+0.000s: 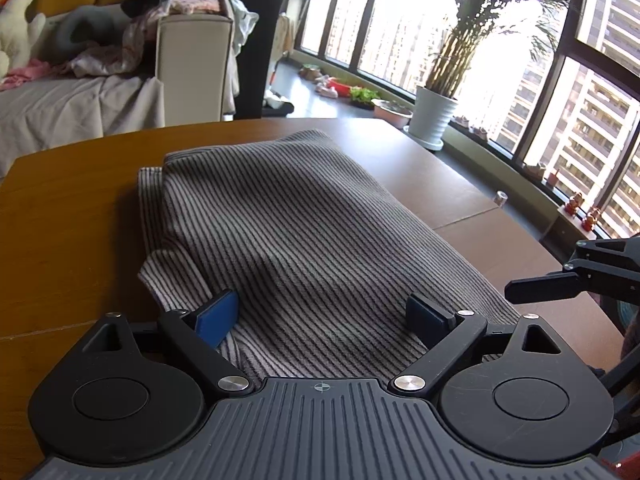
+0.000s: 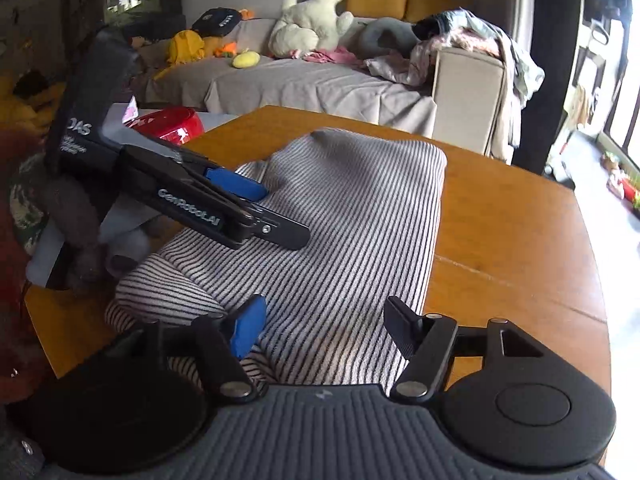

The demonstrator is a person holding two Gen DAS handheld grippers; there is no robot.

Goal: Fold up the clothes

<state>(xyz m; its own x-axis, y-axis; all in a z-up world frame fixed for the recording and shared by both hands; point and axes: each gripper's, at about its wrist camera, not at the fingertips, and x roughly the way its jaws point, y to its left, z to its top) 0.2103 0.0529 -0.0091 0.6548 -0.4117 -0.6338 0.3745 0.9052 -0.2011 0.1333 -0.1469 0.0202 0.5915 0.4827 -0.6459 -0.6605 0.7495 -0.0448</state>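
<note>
A grey striped garment lies folded in a long stack on the wooden table. My left gripper is open, its blue-padded fingers spread just above the garment's near end, holding nothing. In the right wrist view the garment runs away from me, and my right gripper is open over its near end, empty. The left gripper shows there from the side, hovering over the garment's left part. The right gripper's finger shows at the left wrist view's right edge.
A sofa with plush toys and piled clothes stands beyond the table. A red container sits by the table's far left corner. A potted plant and large windows are to the right. Bare tabletop lies right of the garment.
</note>
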